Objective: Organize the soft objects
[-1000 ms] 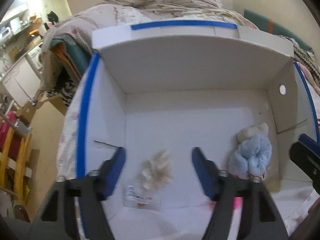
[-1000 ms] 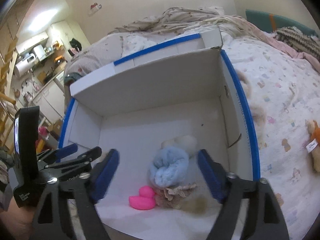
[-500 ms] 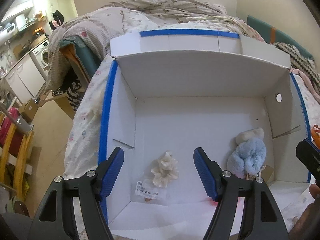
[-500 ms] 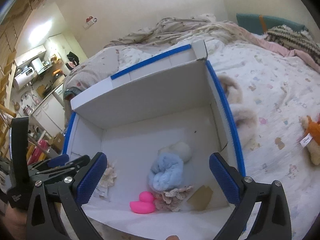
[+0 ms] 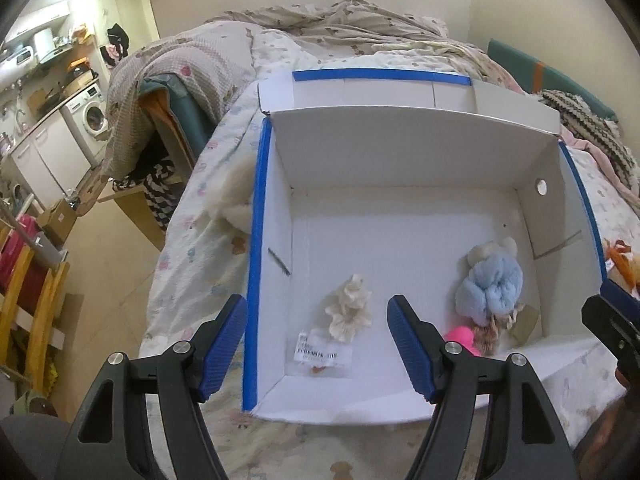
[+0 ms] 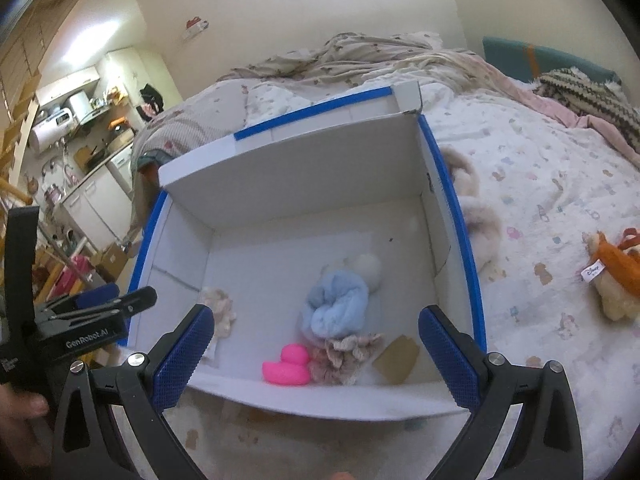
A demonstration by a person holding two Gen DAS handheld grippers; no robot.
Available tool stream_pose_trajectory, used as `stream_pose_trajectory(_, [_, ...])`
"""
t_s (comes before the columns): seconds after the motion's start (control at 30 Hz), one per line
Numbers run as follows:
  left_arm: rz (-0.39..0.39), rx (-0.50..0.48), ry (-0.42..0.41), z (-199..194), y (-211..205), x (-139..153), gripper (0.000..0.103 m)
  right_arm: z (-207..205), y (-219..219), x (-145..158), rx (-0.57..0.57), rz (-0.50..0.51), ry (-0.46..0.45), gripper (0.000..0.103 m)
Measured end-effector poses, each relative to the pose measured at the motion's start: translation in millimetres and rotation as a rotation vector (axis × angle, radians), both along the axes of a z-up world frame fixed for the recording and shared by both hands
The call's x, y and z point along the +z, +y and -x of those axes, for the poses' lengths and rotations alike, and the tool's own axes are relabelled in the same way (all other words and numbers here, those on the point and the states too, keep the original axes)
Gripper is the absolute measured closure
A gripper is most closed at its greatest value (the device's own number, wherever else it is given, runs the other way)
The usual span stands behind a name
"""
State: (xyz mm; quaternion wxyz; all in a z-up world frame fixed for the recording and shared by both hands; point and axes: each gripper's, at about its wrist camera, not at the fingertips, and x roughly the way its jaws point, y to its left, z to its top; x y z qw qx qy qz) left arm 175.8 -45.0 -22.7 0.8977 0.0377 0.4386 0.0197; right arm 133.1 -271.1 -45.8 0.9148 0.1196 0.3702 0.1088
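Tongs both open and empty over box (image 5: 400,152): between picks, next likely right gripper (image 6: 316,354) swings to plush (image 6: 616,280) on bed, left gripper (image 5: 318,346) idle.

A bed (image 6: 540,184) with a pale, small-patterned sheet fills most of the room, with a rumpled beige quilt (image 5: 344,28) heaped at its far end against a plain cream wall (image 6: 320,4). A teal headboard panel (image 6: 536,60) with an orange stripe stands at the far right corner, and a striped knit blanket (image 6: 588,96) lies just in front of it. To the left, past a tan floor (image 5: 108,264), a brightly lit kitchen nook holds white cabinets (image 5: 44,160), a washing machine (image 5: 94,114) and cluttered shelves, with a yellow wooden frame (image 5: 28,304) near the left edge.
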Motion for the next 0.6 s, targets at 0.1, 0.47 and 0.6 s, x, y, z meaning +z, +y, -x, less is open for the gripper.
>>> stream_pose_trajectory(0.1, [0.014,-0.008,-0.006,11.7,6.3,2.7,0.033,6.0,2.2,-0.7,0.008,0.017,0.01,0.0])
stream_pose_trajectory(0.47, [0.05,0.02,-0.007,44.1,27.3,-1.1,0.033,35.0,19.2,-15.8,0.043,0.04,0.103,0.0])
stream_pose_trajectory(0.6, [0.064,0.037,0.011,50.7,33.3,-7.5,0.033,43.1,25.3,-24.4,0.05,0.037,0.148,0.0])
